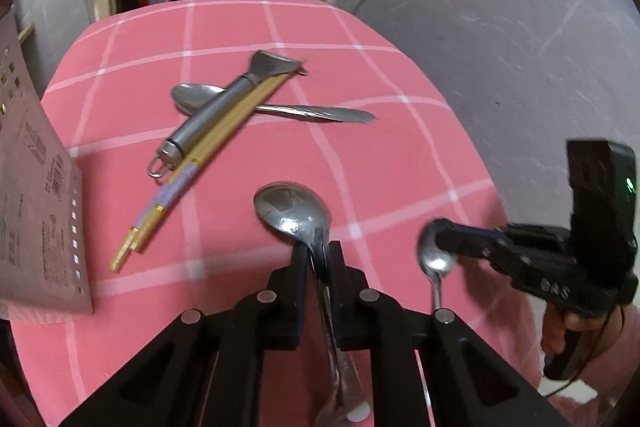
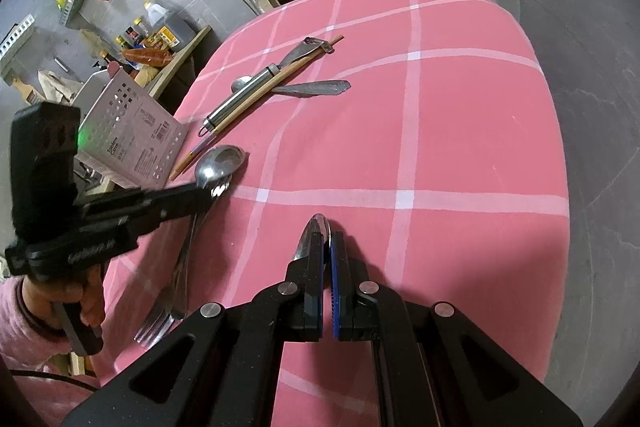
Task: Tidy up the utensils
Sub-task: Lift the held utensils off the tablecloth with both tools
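My left gripper (image 1: 316,251) is shut on the neck of a large steel spoon (image 1: 294,211), bowl pointing forward above the pink checked cloth; it also shows in the right wrist view (image 2: 208,193) with the spoon (image 2: 220,161) and a fork (image 2: 160,323) hanging below it. My right gripper (image 2: 326,239) is shut on a small spoon (image 2: 318,227); in the left wrist view this gripper (image 1: 440,239) grips the small spoon (image 1: 434,263) by its bowl. A peeler (image 1: 224,107), chopsticks (image 1: 180,187) and another spoon (image 1: 280,107) lie piled mid-table.
A perforated utensil holder box (image 1: 36,207) stands at the table's left edge, also in the right wrist view (image 2: 132,135). The pink cloth (image 2: 440,147) covers the table. Grey floor lies to the right; shelves with bottles stand beyond the left edge.
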### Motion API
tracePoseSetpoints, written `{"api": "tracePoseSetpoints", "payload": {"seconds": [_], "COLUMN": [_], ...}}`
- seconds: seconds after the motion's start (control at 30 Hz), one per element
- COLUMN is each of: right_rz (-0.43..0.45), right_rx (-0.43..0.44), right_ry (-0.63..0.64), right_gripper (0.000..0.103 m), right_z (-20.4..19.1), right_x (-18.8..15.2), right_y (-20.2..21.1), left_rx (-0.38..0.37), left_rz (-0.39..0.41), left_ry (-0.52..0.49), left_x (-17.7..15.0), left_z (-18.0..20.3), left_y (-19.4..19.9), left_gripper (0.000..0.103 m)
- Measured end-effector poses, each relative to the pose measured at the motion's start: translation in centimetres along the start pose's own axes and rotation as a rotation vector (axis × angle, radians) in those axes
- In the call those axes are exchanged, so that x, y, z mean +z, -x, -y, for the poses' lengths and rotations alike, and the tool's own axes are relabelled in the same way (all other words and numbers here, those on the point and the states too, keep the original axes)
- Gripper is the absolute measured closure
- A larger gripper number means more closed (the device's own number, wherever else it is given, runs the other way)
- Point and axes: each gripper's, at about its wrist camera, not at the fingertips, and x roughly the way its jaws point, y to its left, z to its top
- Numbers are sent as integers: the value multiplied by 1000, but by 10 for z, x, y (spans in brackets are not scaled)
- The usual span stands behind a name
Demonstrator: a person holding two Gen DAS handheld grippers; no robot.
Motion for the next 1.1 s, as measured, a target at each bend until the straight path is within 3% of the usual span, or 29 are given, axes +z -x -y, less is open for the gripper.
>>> {"api": "tracePoseSetpoints", "payload": {"seconds": [0.17,0.57,0.87,1.1], "right_rz": [0,3,-11,-29], "right_rx": [-14,-16,-1,8], "right_ry": [-4,-16,-31,-48], "right_gripper": [100,100,100,100], "right_z": [1,1,2,4], "right_x": [-4,-10,-10,-8], "right_y": [3,5,2,-2], "left_rx": [-4,-51,-169,-162], "left_rz": [-16,-25,-116,-180], "left_ry": [-47,19,134,105], "left_x": [-13,-15,2,11], "left_z": [12,-1,-14,-7], "left_y": [8,8,-9,-23], "left_gripper": [93,98,98,98]}}
